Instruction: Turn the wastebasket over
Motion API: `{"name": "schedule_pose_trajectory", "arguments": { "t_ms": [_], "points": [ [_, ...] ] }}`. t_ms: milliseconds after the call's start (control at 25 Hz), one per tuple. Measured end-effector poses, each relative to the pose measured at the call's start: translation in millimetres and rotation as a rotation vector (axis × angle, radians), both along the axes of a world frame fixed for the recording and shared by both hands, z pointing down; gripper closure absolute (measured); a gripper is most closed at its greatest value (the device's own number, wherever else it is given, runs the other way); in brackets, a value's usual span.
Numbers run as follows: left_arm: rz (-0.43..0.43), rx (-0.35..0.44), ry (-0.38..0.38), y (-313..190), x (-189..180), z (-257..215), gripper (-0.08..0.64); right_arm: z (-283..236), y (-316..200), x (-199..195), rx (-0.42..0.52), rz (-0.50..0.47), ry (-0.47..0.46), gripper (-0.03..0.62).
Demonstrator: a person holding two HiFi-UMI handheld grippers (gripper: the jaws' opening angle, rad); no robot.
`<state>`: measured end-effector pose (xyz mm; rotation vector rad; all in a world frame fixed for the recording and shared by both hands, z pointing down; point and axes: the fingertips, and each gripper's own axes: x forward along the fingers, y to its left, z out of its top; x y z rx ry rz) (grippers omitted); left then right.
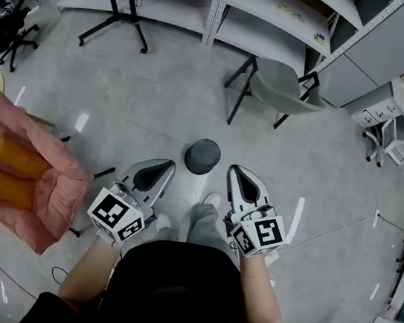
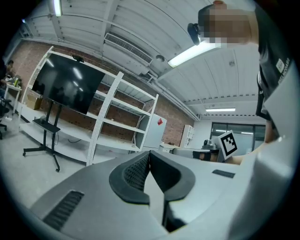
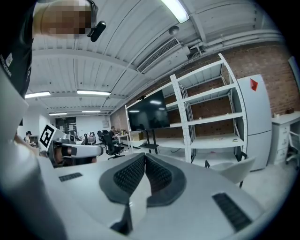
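Jaws of our L gripper [image 2: 149, 155] are pressed together w/ nothing btwn them, and our R gripper [image 3: 144, 159] is the same: pads meeting, empty. We hold both side by side in front of us, approx level, and the dark round wastebasket [image 1: 202, 156] sits on the floor [image 1: 156, 113] just ahead, btwn the two tips, touching neither. Further out: grey chair [image 1: 284, 86] beyond the basket, white shelving [image 1: 232, 7] behind that, pink cushioned seat [image 1: 22, 179] far L.

Bright, even indoor light from ceiling tubes [image 2: 194, 49], pale glare streaks on grey floor [image 1: 151, 97], soft shadows, heavy fisheye bending, dark vignetted corners in both gripper views.
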<state>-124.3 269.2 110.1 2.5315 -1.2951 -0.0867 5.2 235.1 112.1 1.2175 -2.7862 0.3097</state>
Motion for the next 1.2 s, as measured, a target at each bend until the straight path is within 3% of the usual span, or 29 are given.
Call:
{"name": "schedule_pose_trajectory", "arguments": {
  "t_ms": [240,880,1200],
  "points": [
    [-0.029,-0.035,-0.033,-38,15,15,0.546,15,-48,12,-0.03,-0.025,-0.023,0.581],
    [-0.213,-0.142,-0.164,-150,64,42,0.545,53,-180,69,-0.127,-0.208,-0.047,0.58],
    [-0.175,-0.261,-0.169,-169,72,96,0.543,106,-206,86,-0.239,-0.165,-0.019,0.571]
  ]
}}
